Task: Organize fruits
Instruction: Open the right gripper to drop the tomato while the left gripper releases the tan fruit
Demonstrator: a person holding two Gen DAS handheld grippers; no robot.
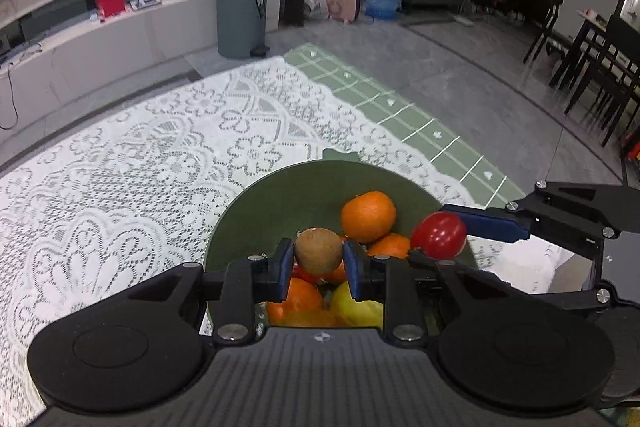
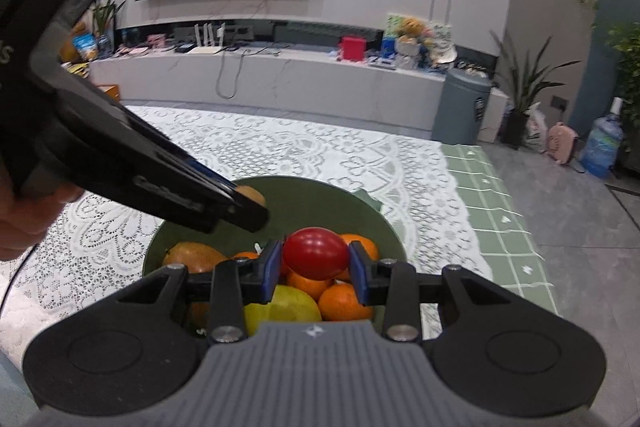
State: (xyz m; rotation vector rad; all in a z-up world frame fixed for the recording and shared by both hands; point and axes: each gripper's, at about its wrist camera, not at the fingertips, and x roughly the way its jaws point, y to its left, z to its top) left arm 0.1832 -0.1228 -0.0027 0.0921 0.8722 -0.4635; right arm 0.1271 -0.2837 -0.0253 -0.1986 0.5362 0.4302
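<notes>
Kiwi clamped between left tongs.

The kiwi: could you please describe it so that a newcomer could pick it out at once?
Find the dark green bowl on the white lace tablecloth. Above its pile of oranges, the left gripper clamps the kiwi between blue pads. It is the only dull brown, fuzzy fruit; the fruit held beside it is glossy red.

Black grippers w/ blue-padded jaws, silver screws, ribbed grey housing.
</notes>
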